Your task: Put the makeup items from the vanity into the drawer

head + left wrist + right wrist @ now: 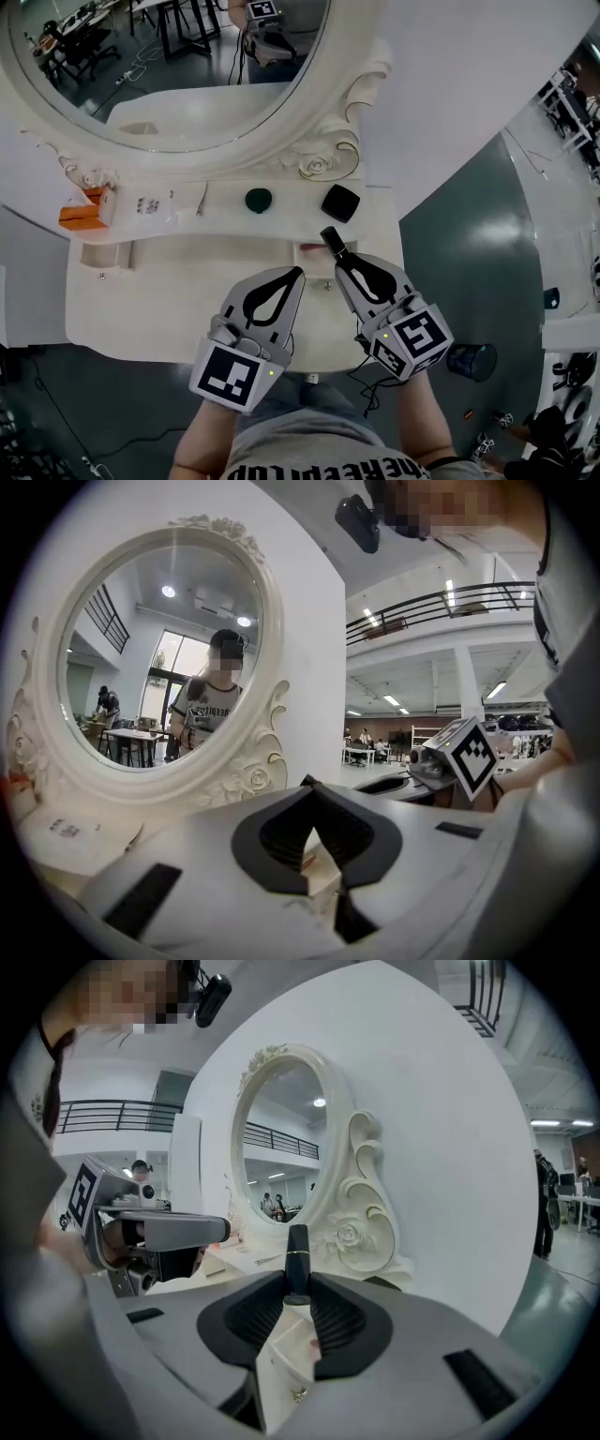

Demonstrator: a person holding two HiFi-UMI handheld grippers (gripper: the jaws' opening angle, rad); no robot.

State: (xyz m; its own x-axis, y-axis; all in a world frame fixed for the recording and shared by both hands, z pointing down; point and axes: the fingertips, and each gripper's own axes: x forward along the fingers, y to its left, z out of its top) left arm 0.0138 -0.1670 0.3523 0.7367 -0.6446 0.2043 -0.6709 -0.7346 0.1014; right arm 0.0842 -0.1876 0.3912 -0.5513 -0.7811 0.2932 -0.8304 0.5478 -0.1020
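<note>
A black lipstick tube [332,241] [297,1258] stands up between the tips of my right gripper [339,259] [297,1296], which is shut on its lower end. It hangs over the right part of the open white drawer [216,255], where a small pink item [310,248] lies. My left gripper [292,274] [314,786] is beside it on the left, over the drawer's front, shut with nothing in it. A dark green round compact [258,200] and a black square jar [340,202] sit on the vanity shelf [291,199] behind the drawer.
The oval mirror [178,66] in its carved white frame rises behind the shelf. At the shelf's left end lie an orange box [82,216] and a white printed packet [152,206]. The white tabletop [141,309] spreads under the grippers. Right of the vanity is grey floor.
</note>
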